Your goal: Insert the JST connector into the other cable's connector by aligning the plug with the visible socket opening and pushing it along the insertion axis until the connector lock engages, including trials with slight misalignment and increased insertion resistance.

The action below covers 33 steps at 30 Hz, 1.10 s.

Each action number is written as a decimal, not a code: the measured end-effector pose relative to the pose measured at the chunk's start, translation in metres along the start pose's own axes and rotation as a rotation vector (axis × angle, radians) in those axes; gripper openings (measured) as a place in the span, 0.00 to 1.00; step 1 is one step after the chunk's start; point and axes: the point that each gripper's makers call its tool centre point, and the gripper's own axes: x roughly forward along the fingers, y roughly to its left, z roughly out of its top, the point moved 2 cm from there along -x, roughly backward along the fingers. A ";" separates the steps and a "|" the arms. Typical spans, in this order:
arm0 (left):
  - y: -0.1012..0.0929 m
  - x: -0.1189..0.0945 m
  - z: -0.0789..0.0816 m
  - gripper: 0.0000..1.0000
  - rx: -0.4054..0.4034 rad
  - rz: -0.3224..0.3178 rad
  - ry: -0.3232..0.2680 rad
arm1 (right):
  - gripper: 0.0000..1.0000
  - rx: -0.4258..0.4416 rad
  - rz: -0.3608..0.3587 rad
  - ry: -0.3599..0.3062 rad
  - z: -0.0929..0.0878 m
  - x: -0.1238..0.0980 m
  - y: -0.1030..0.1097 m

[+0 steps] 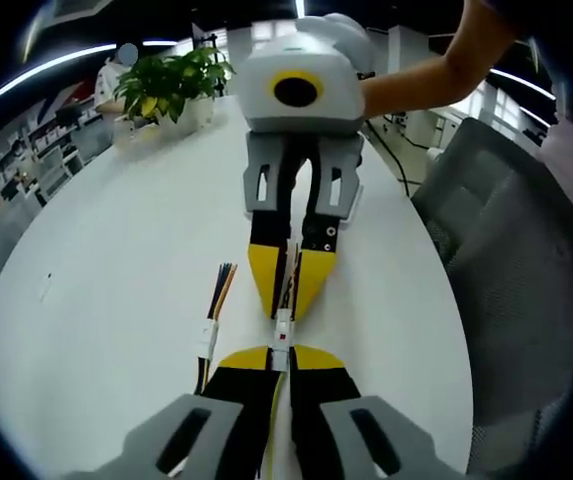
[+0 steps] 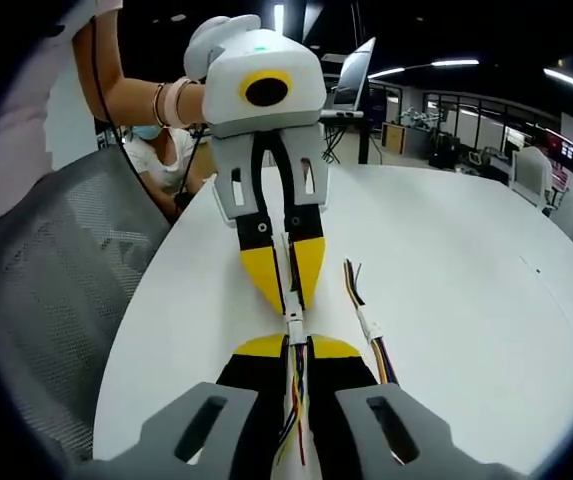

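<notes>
On the table [image 1: 116,260] the left gripper [image 1: 282,352] and right gripper [image 1: 288,290] face each other nose to nose with the mated connector [image 1: 282,332] between them, a spare cable [image 1: 211,325] just beside, a potted plant [image 1: 171,85] at the far edge, and a chair [image 1: 511,260] alongside

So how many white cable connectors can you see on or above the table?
3: two meeting between the closed gripper tips, one held by each gripper, and a spare cable's connector lying on the table beside them.

A white round bench [image 1: 116,260] carries a potted green plant [image 1: 171,85] at its far edge. A grey mesh chair [image 2: 56,290] stands just beside the bench's rim.
</notes>
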 end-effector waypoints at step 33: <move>-0.006 0.006 0.003 0.00 0.056 -0.027 0.023 | 0.02 -0.043 0.038 0.092 -0.008 0.004 0.003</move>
